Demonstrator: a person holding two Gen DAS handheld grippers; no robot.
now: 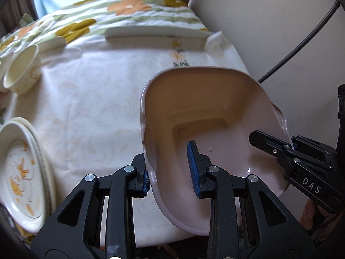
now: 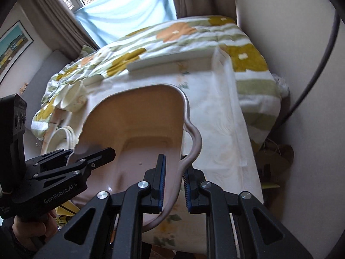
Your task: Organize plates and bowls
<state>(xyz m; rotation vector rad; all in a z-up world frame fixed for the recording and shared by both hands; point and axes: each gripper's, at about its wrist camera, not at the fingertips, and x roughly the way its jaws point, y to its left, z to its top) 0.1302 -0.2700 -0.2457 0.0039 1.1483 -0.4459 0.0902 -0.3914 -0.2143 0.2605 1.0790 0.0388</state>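
A large pink plastic basin [image 1: 215, 108] hangs tilted over the white-clothed table [image 1: 97, 108], held by both grippers. My left gripper [image 1: 170, 172] is shut on its near left rim, one blue pad inside and one outside the wall. My right gripper [image 2: 175, 183] is shut on the wavy right rim of the basin [image 2: 138, 116]. Each gripper shows in the other's view: the right gripper [image 1: 289, 146] and the left gripper [image 2: 90, 157]. The basin holds nothing. A stack of flower-patterned plates [image 1: 21, 172] lies at the left and a cream bowl [image 1: 23, 71] stands farther back.
A long white dish [image 1: 155, 34] lies at the table's far edge, with another plate [image 1: 54, 43] to its left. A floral blanket [image 2: 176, 30] covers the bed behind. A pale wall [image 1: 269, 32] and a black cable [image 1: 301, 43] are close on the right.
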